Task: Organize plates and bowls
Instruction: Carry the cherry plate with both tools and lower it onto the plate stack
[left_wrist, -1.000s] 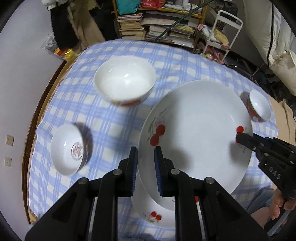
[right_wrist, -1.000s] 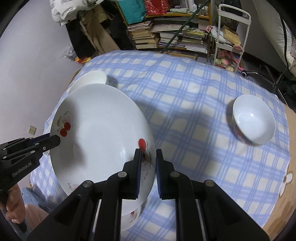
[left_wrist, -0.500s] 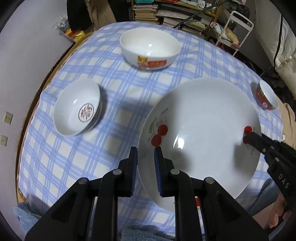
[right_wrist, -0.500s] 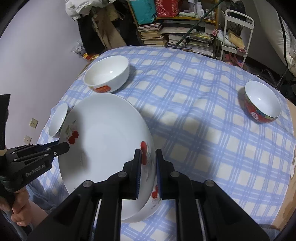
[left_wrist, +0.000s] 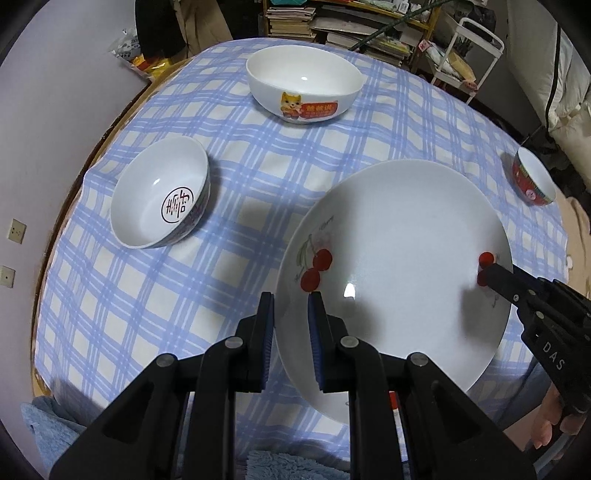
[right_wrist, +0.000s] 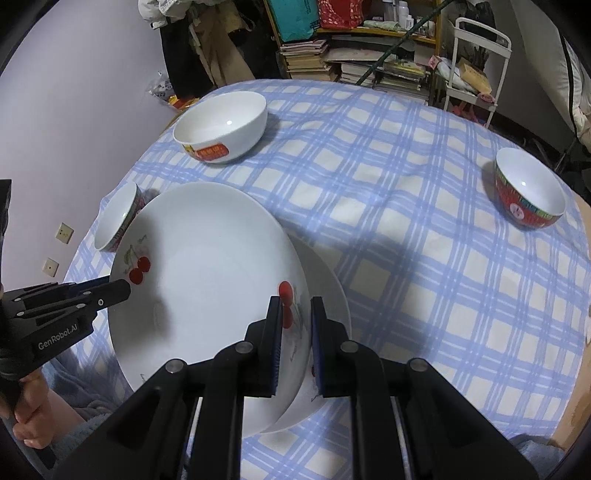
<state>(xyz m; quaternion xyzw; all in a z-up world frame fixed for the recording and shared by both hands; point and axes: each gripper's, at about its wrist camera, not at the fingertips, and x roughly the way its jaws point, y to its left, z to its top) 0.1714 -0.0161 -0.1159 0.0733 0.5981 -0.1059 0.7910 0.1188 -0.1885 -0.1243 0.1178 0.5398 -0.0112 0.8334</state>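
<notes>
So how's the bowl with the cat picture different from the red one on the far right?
The cat bowl is wider and white outside, with a cartoon cat beside a red label; the red bowl is smaller, with a red patterned outside. The cat bowl sits toward the far left of the checked tablecloth, the red bowl near its right edge. Both stand upright, look empty, are white inside, and neither gripper touches them.
</notes>
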